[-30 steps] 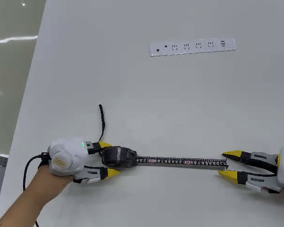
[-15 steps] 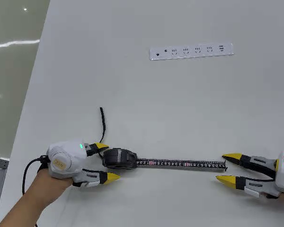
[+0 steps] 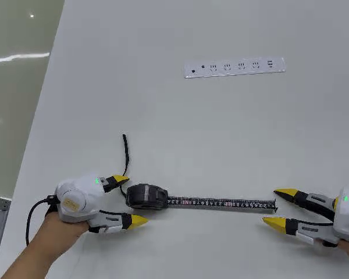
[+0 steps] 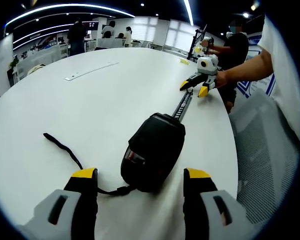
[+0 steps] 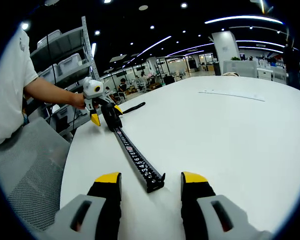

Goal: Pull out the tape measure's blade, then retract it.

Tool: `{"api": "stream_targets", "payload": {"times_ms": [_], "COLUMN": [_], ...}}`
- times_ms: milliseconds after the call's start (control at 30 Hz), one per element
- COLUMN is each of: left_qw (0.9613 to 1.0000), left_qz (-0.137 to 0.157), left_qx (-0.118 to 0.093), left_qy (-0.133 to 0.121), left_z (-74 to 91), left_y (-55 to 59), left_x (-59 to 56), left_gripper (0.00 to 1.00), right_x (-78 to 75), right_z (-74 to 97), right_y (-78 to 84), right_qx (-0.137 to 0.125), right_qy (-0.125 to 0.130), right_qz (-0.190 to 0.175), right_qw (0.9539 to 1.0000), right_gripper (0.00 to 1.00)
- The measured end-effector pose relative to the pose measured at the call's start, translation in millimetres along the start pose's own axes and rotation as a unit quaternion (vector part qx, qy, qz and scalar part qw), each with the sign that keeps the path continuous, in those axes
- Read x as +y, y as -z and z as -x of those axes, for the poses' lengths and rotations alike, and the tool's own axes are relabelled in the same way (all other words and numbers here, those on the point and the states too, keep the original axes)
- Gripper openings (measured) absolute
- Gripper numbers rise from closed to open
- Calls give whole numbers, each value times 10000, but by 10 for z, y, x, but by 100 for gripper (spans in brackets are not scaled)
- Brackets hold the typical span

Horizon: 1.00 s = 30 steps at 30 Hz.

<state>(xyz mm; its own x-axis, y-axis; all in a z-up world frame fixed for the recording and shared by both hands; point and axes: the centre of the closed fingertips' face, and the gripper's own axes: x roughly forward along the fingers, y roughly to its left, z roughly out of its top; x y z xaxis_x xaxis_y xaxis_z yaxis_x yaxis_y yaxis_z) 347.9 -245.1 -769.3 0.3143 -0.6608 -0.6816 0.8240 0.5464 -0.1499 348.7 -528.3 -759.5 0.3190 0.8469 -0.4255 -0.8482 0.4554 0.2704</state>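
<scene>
- Both tongs gape, holding nothing: left gripper [image 3: 130, 199] flanks the tape measure [image 3: 146, 196], right gripper [image 3: 279, 206] flanks the blade [image 3: 221, 203] tip.
- Blade lies extended by the near edge of the worktop [image 3: 192, 128].

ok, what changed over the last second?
The left gripper spread its jaws off the tape measure case and backed away toward the person's left. The case now lies free on the table. Unchanged: the blade stays pulled out, the right gripper stays open on either side of its end hook without touching it, and the power strip has not moved.
</scene>
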Motion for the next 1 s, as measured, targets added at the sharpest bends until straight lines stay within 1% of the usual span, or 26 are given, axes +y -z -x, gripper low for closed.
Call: {"api": "stream_targets", "payload": {"times_ms": [167, 300, 400, 500, 533, 567, 633, 700, 867, 1000], "left_qw": [10000, 9999, 9998, 9996, 9996, 9995, 9993, 9990, 9981, 9973], "left_qz": [33, 90, 111, 135, 159, 186, 241, 282, 354, 411], "left_qx": [-24, -108, -167, -217, -208, -210, -260, -285, -409, -509], "left_qy": [-24, -49, -90, -114, -126, -132, -148, -199, -303, -339], "left_z": [16, 39, 56, 59, 59, 61, 74, 88, 146, 179], "left_y": [-5, -39, -69, -79, -67, -64, -71, -63, -107, -125], "left_x": [0, 10, -5, -24, -26, -28, -39, -27, -46, -73], "left_gripper": [68, 67, 68, 68, 68, 68, 68, 68, 69, 68], "right_x": [38, 71, 111, 119, 129, 105, 86, 98, 90, 98], "right_z": [-9, -3, 10, 20, 23, 26, 30, 35, 56, 69], "right_y": [-5, -7, -41, -27, -31, -29, -18, -17, -16, -30], "right_qx": [23, 54, 3, -24, -22, -20, 6, -1, 10, -22], "right_qy": [17, 29, 57, 87, 109, 129, 193, 220, 411, 482], "right_qz": [13, 10, 4, 32, 52, 55, 103, 82, 29, 47], "right_qw": [10000, 10000, 10000, 10000, 9999, 9999, 9998, 9997, 9991, 9988], "right_gripper": [47, 46, 46, 47, 47, 48, 49, 50, 54, 56]}}
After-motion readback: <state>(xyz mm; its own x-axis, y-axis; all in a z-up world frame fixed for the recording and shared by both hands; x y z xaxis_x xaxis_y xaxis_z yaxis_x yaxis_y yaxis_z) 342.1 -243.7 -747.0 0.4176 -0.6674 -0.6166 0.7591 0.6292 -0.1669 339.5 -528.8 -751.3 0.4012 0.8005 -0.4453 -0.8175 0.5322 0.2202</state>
